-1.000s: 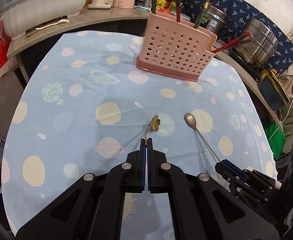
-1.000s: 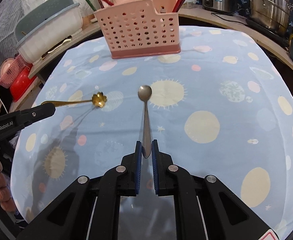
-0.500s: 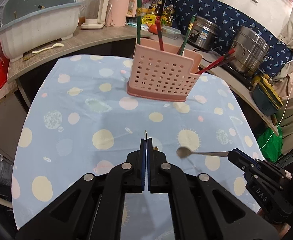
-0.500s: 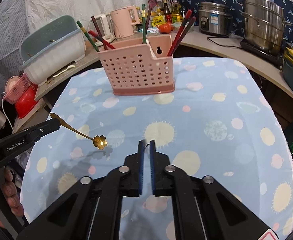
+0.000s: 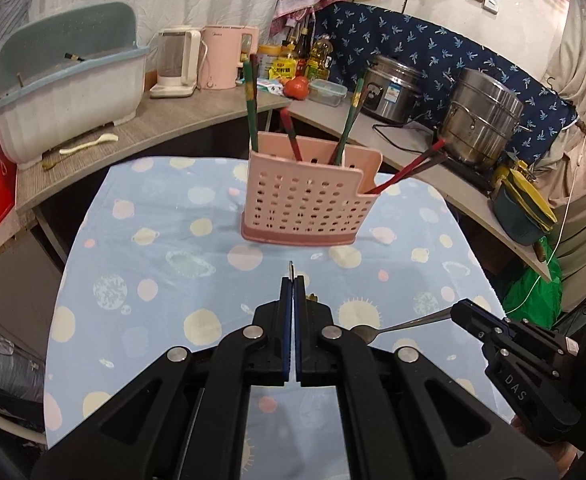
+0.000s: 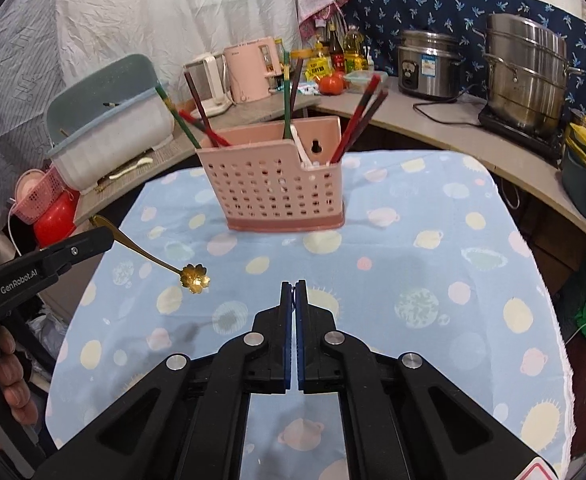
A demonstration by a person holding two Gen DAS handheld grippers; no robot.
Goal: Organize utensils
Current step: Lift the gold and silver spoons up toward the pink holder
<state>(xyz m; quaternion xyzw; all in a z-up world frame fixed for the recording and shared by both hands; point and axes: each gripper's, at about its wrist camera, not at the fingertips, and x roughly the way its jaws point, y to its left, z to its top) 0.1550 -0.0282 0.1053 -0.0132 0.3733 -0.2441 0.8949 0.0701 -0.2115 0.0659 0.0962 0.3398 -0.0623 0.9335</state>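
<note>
Spoons are held one in each gripper, both lifted above the blue planet-print tablecloth (image 6: 433,240). The gold flower-bowl spoon (image 6: 195,277) is pinched by its handle in the left gripper (image 5: 293,280), whose fingers are clenched tight on it; in the right wrist view the handle runs out from the fingertips toward the table's middle and slopes down, the flower bowl hanging well clear of the cloth over the left side. In the left wrist view only a sliver of that handle shows edge-on just past the closed fingertips. The silver spoon (image 5: 397,326) is grasped by its handle end in the right gripper (image 6: 293,285), fingers pressed together on it; seen from the left wrist it reaches sideways from the fingertips toward the left gripper, bowl near that gripper's right finger, over the cloth's near right part. The pink perforated utensil holder (image 6: 277,190) stands upright toward the table's far edge, well apart from both spoons, with red and green chopsticks (image 5: 251,108) leaning in its compartments.
</note>
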